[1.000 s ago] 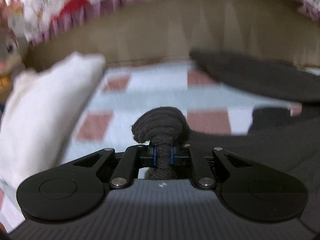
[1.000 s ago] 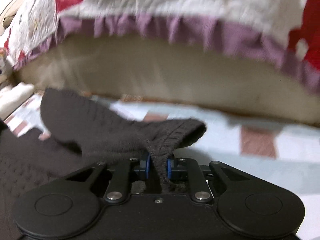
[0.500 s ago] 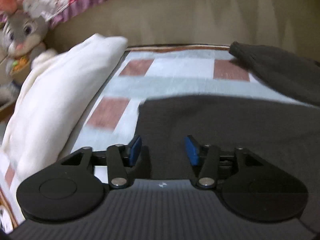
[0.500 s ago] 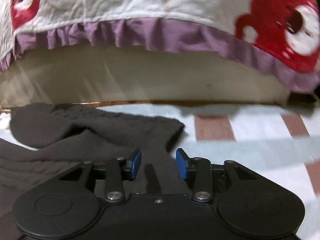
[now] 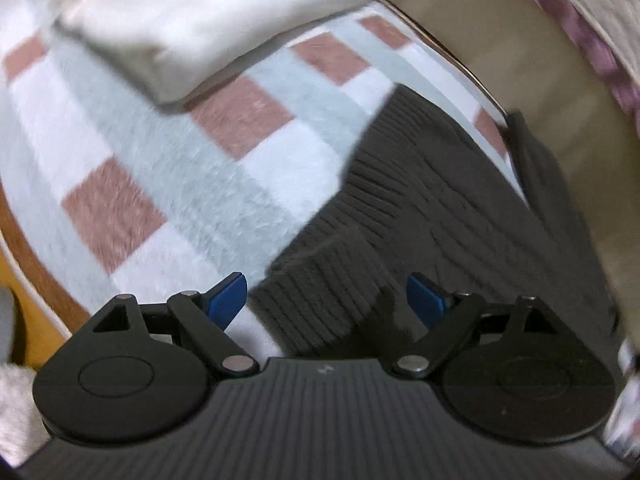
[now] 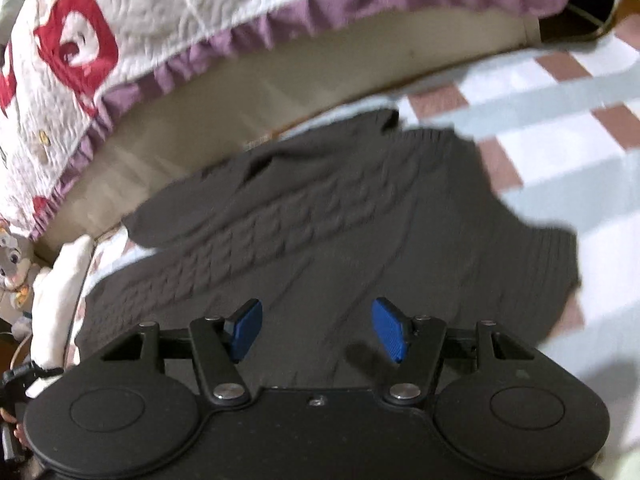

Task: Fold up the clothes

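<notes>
1. Dark grey cable-knit sweater (image 6: pixel 340 232) lies spread flat on a fleece blanket of pale blue, white and dusty-pink checks (image 5: pixel 168 184), its far edge close to the beige side of a mattress (image 6: pixel 304 84).
2. Above that mattress hangs a white quilted cover with red motifs and a purple frill (image 6: pixel 168 20); a folded white cloth bundle (image 5: pixel 208 20) lies on the blanket, apart from the sweater.
3. Left gripper (image 5: pixel 326 302) hovers with its blue pads spread wide and empty over the ribbed hem or cuff (image 5: pixel 336 292).
4. Right gripper (image 6: pixel 316 328) is likewise spread wide, holding nothing, above the sweater's body.
5. Judging by the thick knit, the garment should be soft, floppy and moderately heavy; it will sag and stretch if lifted by one point, though the rough texture should grip well.
6. Best hold, I judge, is a pinch on the firmer ribbed edge, one gripper at each corner, so the fold comes over evenly.
</notes>
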`<state>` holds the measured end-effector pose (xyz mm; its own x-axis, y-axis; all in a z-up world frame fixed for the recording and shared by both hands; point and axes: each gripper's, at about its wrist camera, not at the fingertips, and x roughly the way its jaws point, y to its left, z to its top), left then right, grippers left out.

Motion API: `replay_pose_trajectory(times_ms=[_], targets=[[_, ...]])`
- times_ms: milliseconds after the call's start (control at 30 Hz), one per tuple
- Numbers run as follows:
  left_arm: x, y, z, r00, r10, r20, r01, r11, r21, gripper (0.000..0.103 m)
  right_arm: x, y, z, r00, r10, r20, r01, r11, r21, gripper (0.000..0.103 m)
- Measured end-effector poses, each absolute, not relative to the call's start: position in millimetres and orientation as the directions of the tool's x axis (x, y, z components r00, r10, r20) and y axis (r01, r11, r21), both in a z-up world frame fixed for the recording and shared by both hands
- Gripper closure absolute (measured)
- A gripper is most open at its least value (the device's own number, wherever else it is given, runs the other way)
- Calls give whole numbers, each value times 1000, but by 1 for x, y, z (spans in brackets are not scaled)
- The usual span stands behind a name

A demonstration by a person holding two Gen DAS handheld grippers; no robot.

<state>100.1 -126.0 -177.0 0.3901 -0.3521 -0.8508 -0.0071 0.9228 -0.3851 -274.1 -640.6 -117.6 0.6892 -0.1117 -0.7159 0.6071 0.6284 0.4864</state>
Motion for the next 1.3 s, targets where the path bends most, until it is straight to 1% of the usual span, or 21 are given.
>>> replay_pose_trajectory(times_ms=[133, 233, 267, 300, 333, 367, 433, 500, 533, 600, 633, 700, 800, 867, 933, 1000, 1067, 1100, 1167, 1233, 1300], targets=[[96, -153, -187, 381, -333, -863, 71, 941, -331, 16, -268, -607, -124, 684, -57, -728, 577, 652, 492, 36], [93, -174, -195, 372, -314, -873, 140, 949, -282, 8, -261, -592, -132, 678, -23, -735, 564, 658, 500, 36], [92, -182, -197, 370, -308, -877, 163, 950, -265, 11, -259, -588, -135, 675, -13, -738, 562, 658, 502, 36], [87, -191, -197, 388, -272, -881, 212, 956, -202, 19, -257, -588, -138, 671, 2, -741, 555, 661, 505, 36], [80, -202, -194, 413, -224, -883, 283, 953, -110, 60, -254, -586, -141, 663, 18, -748, 549, 668, 503, 36], [70, -209, -186, 440, -201, -875, 346, 937, -41, 87, -250, -585, -144, 654, 27, -756, 546, 675, 496, 36], [46, -215, -164, 520, -168, -837, 421, 903, 81, 87, -245, -584, -148, 628, 36, -777, 548, 689, 475, 36], [17, -208, -138, 627, -113, -771, 419, 883, 212, 86, -244, -582, -149, 599, 26, -800, 560, 701, 442, 36], [7, -203, -131, 648, -91, -757, 413, 877, 248, 83, -245, -580, -148, 592, 23, -806, 561, 706, 432, 36], [-4, -195, -130, 619, -62, -783, 427, 864, 269, 83, -246, -580, -147, 582, 26, -813, 563, 708, 426, 36], [-7, -193, -135, 595, -42, -802, 438, 854, 281, 80, -246, -580, -146, 576, 26, -817, 566, 708, 422, 36], [-11, -190, -143, 565, 14, -825, 442, 839, 317, 72, -247, -580, -143, 572, 19, -820, 569, 710, 414, 36], [-23, -199, -129, 619, 20, -785, 415, 841, 348, 58, -250, -582, -132, 601, 12, -799, 559, 709, 431, 36], [-37, -207, -115, 603, -110, -790, 468, 851, 239, 46, -256, -587, -122, 637, 16, -771, 544, 699, 464, 36], [-53, -218, -113, 488, -289, -824, 564, 824, 46, 36, -265, -596, -111, 666, 11, -746, 539, 684, 491, 34], [-69, -232, -118, 333, -445, -831, 634, 758, -152, 34, -278, -607, -104, 645, -2, -765, 575, 660, 483, 32], [-84, -243, -139, 133, -548, -826, 638, 685, -352, 34, -296, -614, -96, 606, -26, -795, 608, 661, 441, 32], [-88, -244, -150, 84, -557, -826, 614, 682, -398, 34, -306, -616, -93, 593, -39, -805, 615, 667, 421, 32], [-96, -245, -167, 38, -542, -840, 570, 702, -427, 34, -335, -626, -102, 634, 3, -773, 624, 589, 514, 28], [-104, -245, -185, -9, -527, -850, 523, 722, -453, 34, -364, -637, -112, 678, 42, -734, 624, 495, 604, 28], [-107, -249, -187, -1, -522, -853, 539, 718, -440, 34, -381, -656, -128, 725, 83, -683, 629, 323, 707, 28]])
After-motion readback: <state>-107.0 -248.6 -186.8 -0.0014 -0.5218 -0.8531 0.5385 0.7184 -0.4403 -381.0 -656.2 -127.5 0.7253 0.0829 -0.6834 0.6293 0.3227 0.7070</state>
